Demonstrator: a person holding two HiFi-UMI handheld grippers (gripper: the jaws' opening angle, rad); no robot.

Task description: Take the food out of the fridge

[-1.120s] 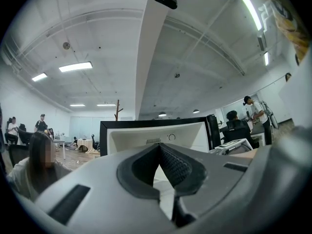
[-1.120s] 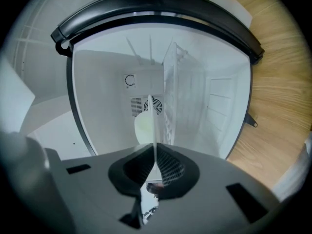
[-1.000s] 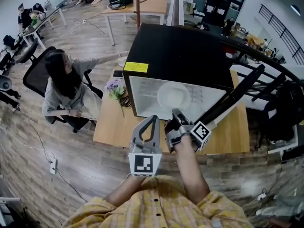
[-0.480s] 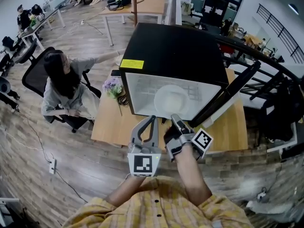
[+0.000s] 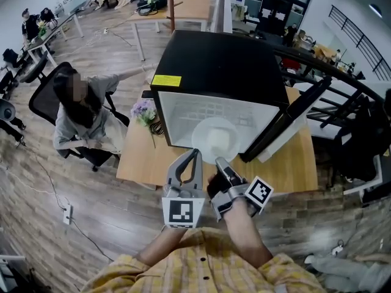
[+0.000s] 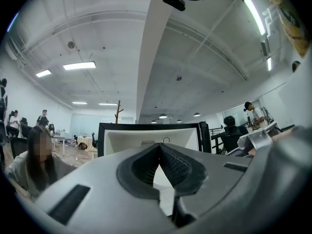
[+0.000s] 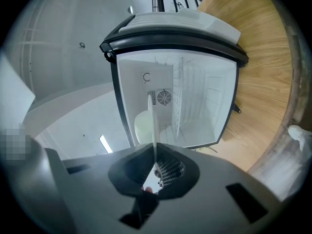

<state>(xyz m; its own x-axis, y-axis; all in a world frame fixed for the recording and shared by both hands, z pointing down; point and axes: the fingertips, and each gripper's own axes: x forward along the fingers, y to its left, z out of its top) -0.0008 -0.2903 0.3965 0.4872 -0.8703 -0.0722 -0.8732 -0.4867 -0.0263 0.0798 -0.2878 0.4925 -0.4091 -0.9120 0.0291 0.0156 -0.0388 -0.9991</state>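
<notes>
— Nearest first: how do the grippers stand?
— The left gripper [image 5: 197, 153] has its fingers pressed together on nothing. The right gripper [image 5: 219, 163] pinches the near rim of the white plate [image 5: 211, 136].
— And where is the plate?
— At the open fridge's [image 5: 220, 63] mouth, just beyond them, over the wooden surface [image 5: 293, 170].

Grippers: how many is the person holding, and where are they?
2. The left gripper sits before the open fridge, jaws together, empty. The right gripper, beside it, is clamped on the rim of a white plate at the fridge mouth. No others show.
</notes>
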